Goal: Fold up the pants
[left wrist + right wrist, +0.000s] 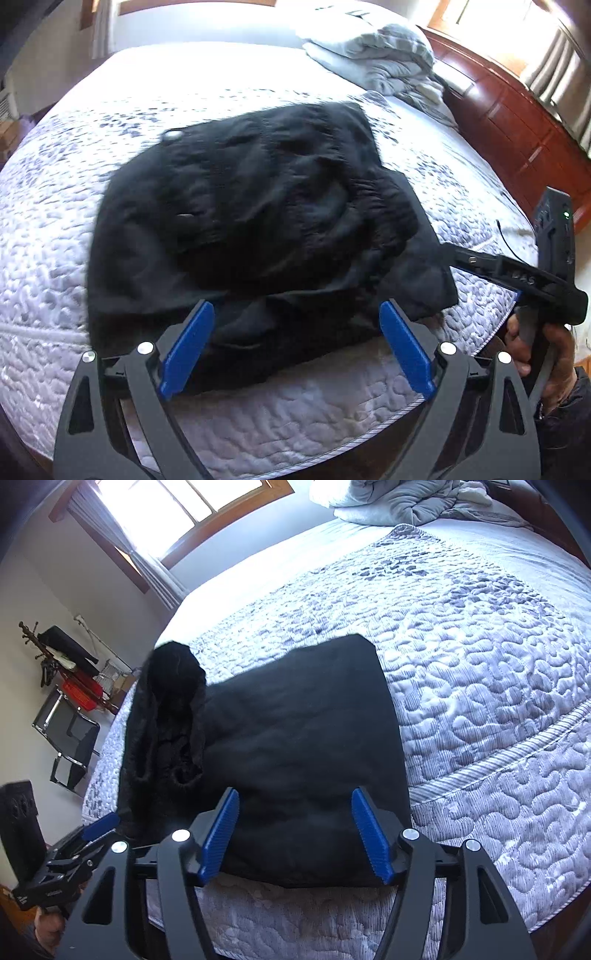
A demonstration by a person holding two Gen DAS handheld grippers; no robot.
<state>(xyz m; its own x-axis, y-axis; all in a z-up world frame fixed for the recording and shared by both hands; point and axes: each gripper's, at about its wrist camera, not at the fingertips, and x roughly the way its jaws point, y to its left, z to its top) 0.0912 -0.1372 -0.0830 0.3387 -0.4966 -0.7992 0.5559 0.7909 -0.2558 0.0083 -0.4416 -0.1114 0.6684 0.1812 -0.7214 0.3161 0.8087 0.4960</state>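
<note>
The black, soft, creased fabric pants (pixel 255 229) lie folded into a compact, roughly rectangular bundle on the white-and-grey quilted bedspread (pixel 55 229), near the bed's near edge. In the left wrist view, the left gripper (pixel 297 347), a black frame with blue ribbed pads, hovers over the near edge of the bundle with its fingers (pixel 188 347) spread wide and clamping nothing; the surface of the pants there is wrinkled and uneven, with a small pale round button (pixel 173 136) at the far left corner. To the right in the same view, the right gripper's black body (pixel 517 277) sits beside the bundle's right corner, held by a hand (pixel 546 354). In the right wrist view, the right gripper (pixel 295 834) likewise stands with fingers apart and empty, over the smooth, flat right portion of the pants (pixel 303 738); a bunched, rumpled fold rises at the left side. At the far right end of the bed, a grey-and-white crumpled blanket pile (pixel 384 59) rests beside the reddish-brown wooden headboard (pixel 517 122).
</note>
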